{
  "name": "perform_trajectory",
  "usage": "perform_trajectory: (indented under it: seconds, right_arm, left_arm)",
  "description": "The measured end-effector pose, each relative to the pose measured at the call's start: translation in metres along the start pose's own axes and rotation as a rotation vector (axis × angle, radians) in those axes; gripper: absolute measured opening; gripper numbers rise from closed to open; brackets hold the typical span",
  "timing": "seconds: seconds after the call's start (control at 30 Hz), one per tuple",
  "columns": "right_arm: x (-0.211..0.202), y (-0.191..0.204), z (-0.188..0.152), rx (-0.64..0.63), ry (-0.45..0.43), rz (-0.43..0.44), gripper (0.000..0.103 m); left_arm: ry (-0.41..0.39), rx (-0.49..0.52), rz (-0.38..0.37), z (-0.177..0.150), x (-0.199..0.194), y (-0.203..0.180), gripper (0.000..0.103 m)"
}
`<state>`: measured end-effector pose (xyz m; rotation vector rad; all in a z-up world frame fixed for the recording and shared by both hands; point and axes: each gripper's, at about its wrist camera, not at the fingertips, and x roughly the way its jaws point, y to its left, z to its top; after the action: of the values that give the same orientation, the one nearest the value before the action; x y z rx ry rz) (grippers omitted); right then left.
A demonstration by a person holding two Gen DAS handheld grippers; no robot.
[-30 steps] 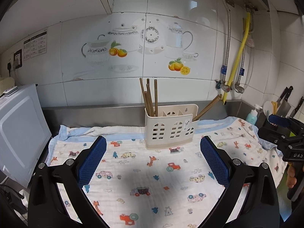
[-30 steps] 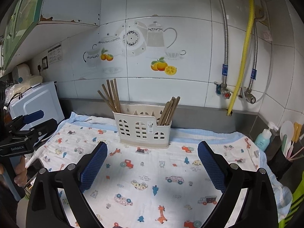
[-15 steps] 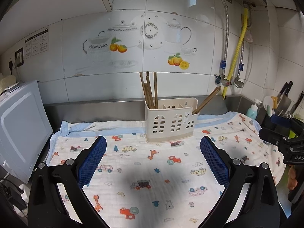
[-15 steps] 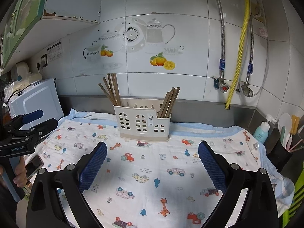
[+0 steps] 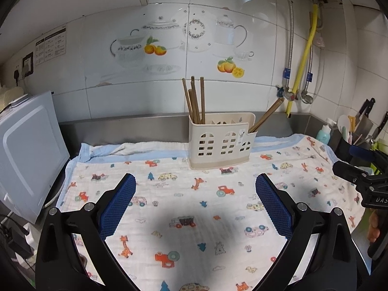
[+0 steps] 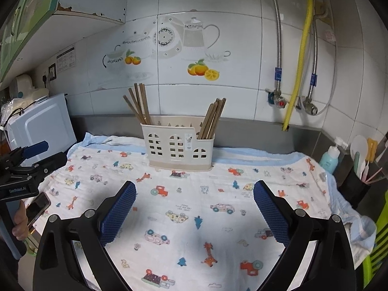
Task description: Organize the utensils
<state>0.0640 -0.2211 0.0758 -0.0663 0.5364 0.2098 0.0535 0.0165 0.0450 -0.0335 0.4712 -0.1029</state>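
Observation:
A cream plastic utensil holder [image 5: 220,140] [image 6: 178,144] stands at the back of a patterned cloth [image 5: 194,206] [image 6: 194,201]. Brown wooden chopsticks [image 5: 195,101] [image 6: 138,104] stand in its left compartment, and another bunch [image 5: 266,115] [image 6: 213,118] leans in its right compartment. My left gripper [image 5: 195,203] is open and holds nothing, well in front of the holder. My right gripper [image 6: 194,206] is also open with nothing between its blue pads. Each gripper shows at the other view's edge: the right one [image 5: 361,169], the left one [image 6: 29,162].
A white appliance [image 5: 26,155] [image 6: 43,126] stands at the left of the counter. At the right are a teal bottle [image 6: 331,156], a dark caddy of kitchen tools [image 6: 359,184] and knives [image 5: 367,118]. Pipes and a yellow hose [image 6: 298,58] run down the tiled wall. A phone [image 6: 37,207] lies left.
Both grippers have drawn back from the holder, which looks smaller and farther in both views. Both stay open and nothing was taken hold of.

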Motion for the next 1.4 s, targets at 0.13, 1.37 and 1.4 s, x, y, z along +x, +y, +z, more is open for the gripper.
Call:
perform_trajectory:
  seconds: [0.13, 1.37, 1.4]
  right_arm:
    - [0.000, 0.003, -0.006, 0.002, 0.005, 0.002, 0.094]
    - [-0.006, -0.003, -0.027, 0.028, 0.032, -0.016, 0.095]
    - [-0.006, -0.004, -0.027, 0.029, 0.032, -0.015, 0.095]
  left_arm:
    - [0.006, -0.004, 0.005, -0.005, -0.001, 0.002, 0.098]
    - [0.019, 0.022, 0.031, -0.033, -0.014, -0.007, 0.098]
    - [0.018, 0.023, 0.032, -0.033, -0.014, -0.008, 0.098]
